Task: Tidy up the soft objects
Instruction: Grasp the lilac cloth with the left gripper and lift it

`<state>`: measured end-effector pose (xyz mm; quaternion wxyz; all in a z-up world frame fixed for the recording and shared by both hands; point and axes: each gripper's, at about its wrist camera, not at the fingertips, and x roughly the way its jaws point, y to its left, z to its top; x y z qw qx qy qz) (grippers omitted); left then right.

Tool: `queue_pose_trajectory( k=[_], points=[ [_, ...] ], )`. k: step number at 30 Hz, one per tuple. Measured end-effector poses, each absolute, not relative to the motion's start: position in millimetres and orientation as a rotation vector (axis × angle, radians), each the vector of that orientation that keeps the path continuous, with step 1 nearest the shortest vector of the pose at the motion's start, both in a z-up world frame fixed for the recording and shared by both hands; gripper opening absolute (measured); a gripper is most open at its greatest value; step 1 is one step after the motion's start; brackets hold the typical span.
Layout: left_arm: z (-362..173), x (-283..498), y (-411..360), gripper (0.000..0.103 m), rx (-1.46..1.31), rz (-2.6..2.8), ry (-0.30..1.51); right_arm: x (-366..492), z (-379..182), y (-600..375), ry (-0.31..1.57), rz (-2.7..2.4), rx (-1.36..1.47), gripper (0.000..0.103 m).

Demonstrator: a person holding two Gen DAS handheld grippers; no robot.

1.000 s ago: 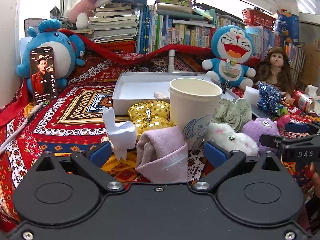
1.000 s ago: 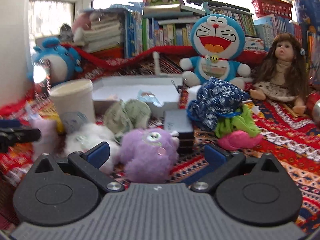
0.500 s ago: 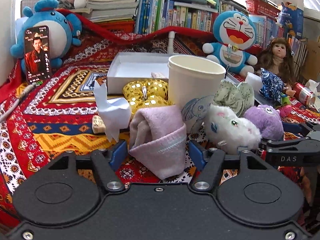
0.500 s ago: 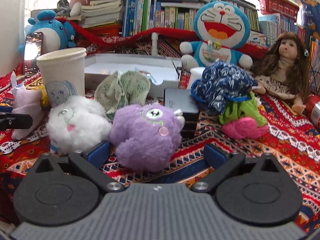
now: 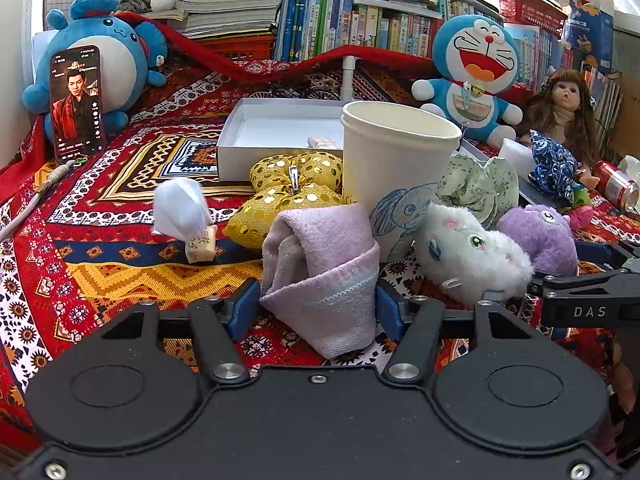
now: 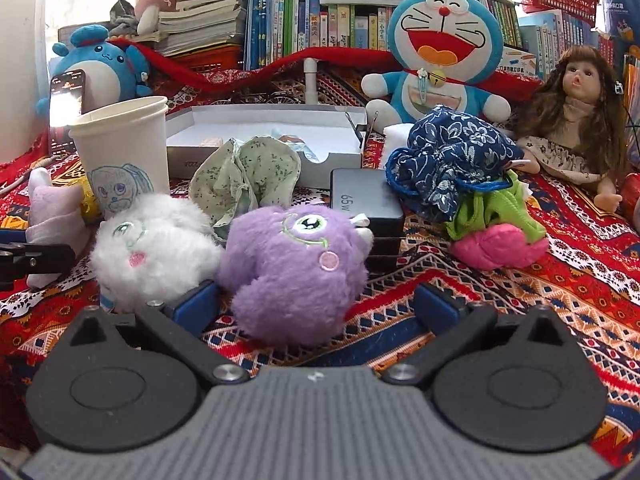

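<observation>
Blue fingers point(image 5: 244, 308) closing on folded, soft lilac sock point(image 5: 320, 276), fluffy round purple plush point(image 6: 292, 268)

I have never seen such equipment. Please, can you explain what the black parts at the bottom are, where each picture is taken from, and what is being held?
A person holds two hand-held grippers, each with its own camera looking along its fingers. In the left view, the left gripper is closing its jaws on a pink sock, and the blue pads touch its sides. In the right view, the right gripper is open around a purple plush toy. Nearby on the patterned cloth are a white plush toy, a paper cup and a white box.
</observation>
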<state>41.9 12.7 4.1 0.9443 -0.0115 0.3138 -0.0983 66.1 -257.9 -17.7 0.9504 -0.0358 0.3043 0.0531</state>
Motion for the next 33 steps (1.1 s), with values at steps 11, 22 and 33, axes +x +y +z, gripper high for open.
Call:
queue_pose_trajectory(
  k=[11, 22, 33],
  points=[
    [7.7, 40.7, 17.1, 0.041, -0.037, -0.196, 0.64, 54.0, -16.6, -251.4, 0.559, 0.146, -0.078, 0.08],
    [15.4, 35.7, 19.6, 0.029, -0.047, -0.187, 0.624, 44.4, -4.7, -245.9, 0.485, 0.152, -0.096, 0.053],
    [28.7, 27.9, 22.2, 0.028, -0.053, -0.205, 0.588, 40.2, 7.6, -247.4, 0.441, 0.157, -0.092, 0.05]
  ],
)
